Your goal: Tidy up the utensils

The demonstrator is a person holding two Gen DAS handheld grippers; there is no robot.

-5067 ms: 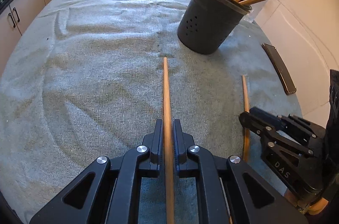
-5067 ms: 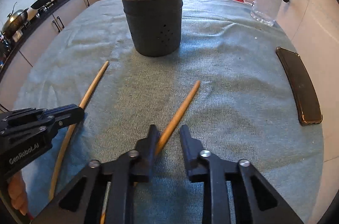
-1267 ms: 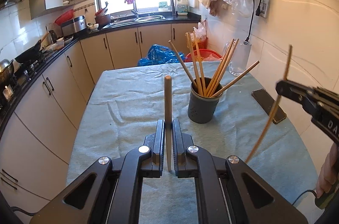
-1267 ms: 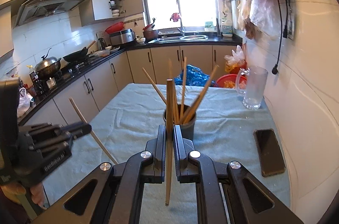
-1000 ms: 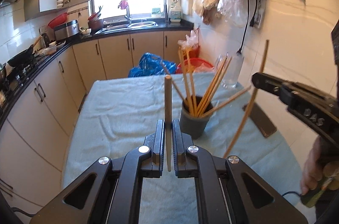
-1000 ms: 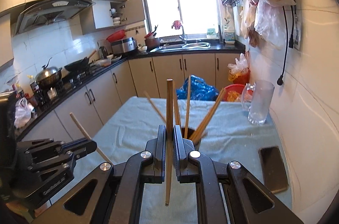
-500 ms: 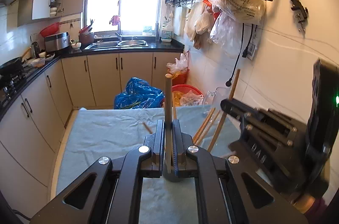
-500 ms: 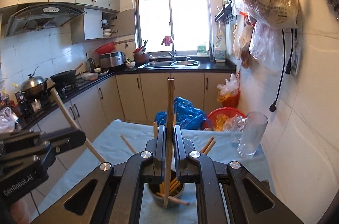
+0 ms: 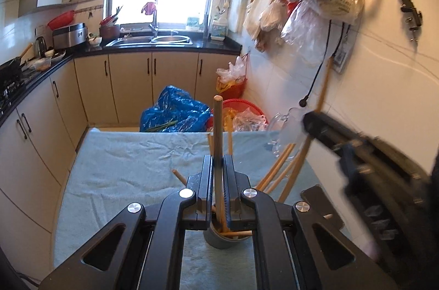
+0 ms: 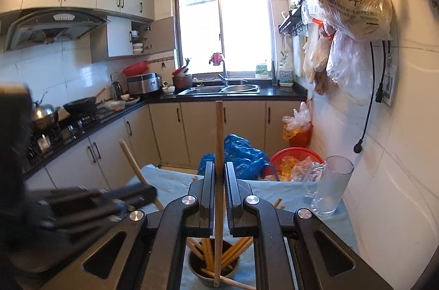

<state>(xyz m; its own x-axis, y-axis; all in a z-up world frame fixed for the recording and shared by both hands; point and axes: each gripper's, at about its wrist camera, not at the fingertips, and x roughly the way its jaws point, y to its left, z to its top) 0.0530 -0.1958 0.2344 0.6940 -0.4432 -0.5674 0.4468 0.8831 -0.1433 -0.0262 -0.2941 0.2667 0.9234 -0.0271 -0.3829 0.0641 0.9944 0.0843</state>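
Clearly each hand-held gripper, left (image 9: 218, 185) and right (image 10: 219, 188), is clamped mid-shaft on a thin, light, stiff wooden chopstick (image 9: 218, 141), low centre frame, above the dark round holder (image 10: 214, 272).

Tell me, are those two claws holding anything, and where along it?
Yes. The left gripper and right gripper each pinch one upright chopstick around mid-length.

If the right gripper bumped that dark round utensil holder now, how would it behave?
The dark round utensil holder would probably tip fairly easily: long wooden chopsticks lean out past its rim. On the light blue towel it would likely catch rather than slide.
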